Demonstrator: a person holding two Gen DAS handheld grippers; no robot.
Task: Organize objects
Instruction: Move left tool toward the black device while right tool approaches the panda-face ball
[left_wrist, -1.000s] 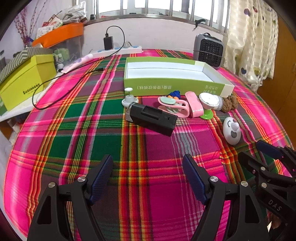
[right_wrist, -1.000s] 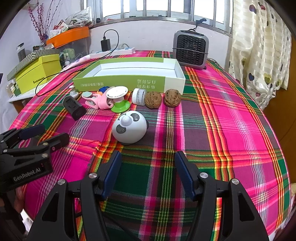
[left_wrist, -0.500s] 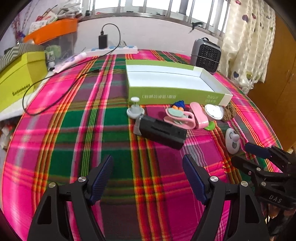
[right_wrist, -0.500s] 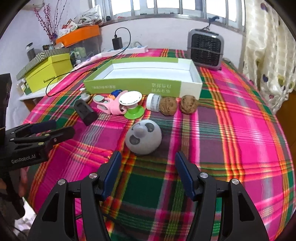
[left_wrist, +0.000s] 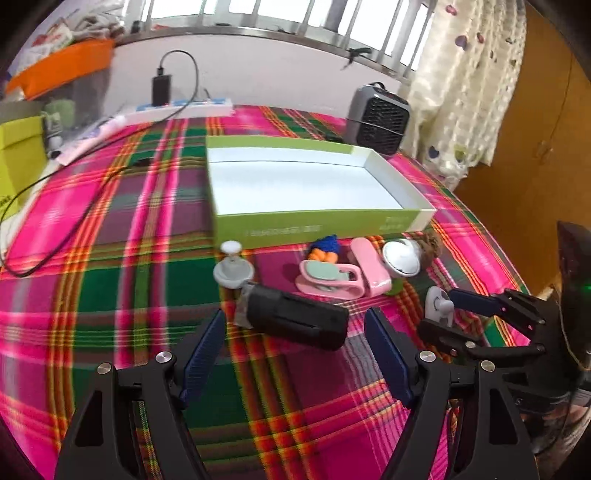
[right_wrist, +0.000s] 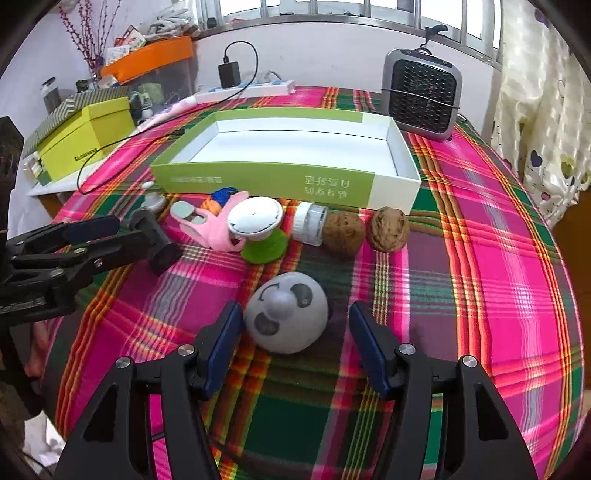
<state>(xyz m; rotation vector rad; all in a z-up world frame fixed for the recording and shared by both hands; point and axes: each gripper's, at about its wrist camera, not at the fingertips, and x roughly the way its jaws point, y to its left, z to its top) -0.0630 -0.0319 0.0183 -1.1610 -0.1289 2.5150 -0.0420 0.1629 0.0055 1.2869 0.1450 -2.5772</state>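
Both grippers have advanced: the left gripper (left_wrist: 295, 350) now hangs low with jaws wide around the black cylinder (left_wrist: 295, 321), while the right gripper (right_wrist: 295, 336), also spread wide, brackets the panda-faced gadget (right_wrist: 286, 317) on the plaid tablecloth (right_wrist: 480, 258).

Lying before green tray (right_wrist: 258, 177), empty, white inside: black cylinder (left_wrist: 295, 319) on its side, grey panda ball (right_wrist: 286, 317), two walnuts (right_wrist: 389, 229).
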